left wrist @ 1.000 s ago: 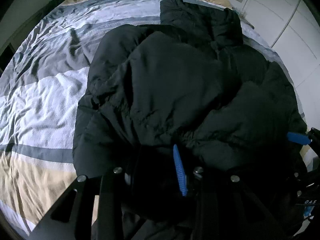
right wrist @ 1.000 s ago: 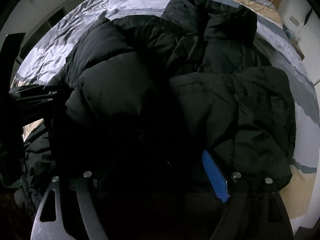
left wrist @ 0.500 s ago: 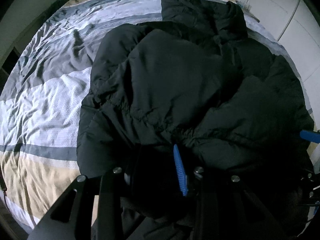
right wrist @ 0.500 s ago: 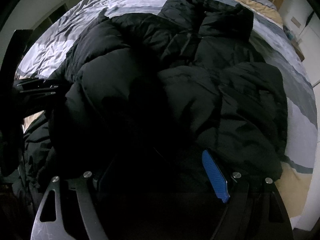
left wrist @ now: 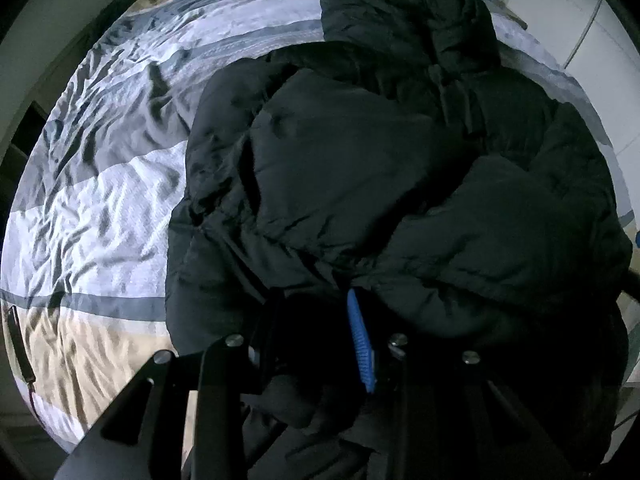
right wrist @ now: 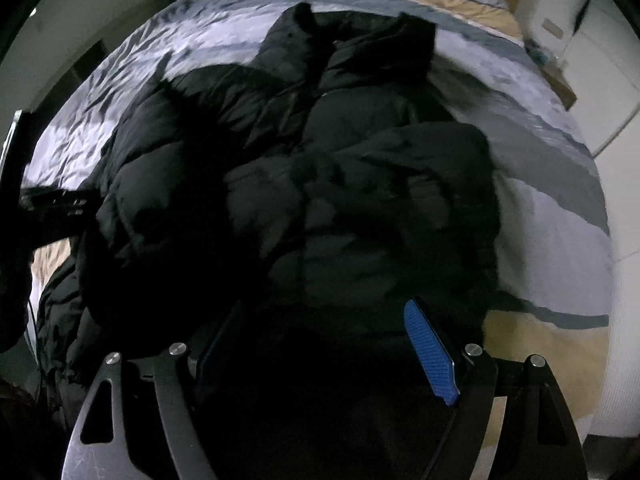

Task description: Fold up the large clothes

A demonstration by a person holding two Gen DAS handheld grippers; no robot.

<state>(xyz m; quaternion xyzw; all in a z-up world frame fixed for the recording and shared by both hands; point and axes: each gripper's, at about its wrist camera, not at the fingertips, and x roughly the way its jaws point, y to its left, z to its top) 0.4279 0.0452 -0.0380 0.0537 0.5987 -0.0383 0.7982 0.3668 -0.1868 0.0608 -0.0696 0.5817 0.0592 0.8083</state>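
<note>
Folding the black puffer jacket (left wrist: 360, 168) bottom-up: its hem, nearest the claws on the striped bed (left wrist: 100, 208), looks pinched by left gripper (left wrist: 312, 332) and right gripper (right wrist: 320, 344), though darkness obscures contact. Next, hem gets carried forward to the collar.

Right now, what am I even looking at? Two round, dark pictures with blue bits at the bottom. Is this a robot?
No robot: a person holds tongs in each hand, with a camera on each looking forward. One picture is from the left tongs, the other from the right tongs. The blue ridged pads line the fingers. A puffy black winter jacket lies on a bed with a striped grey, white and tan cover. Both tongs appear to grip its near edge, though it's dark there.
</note>
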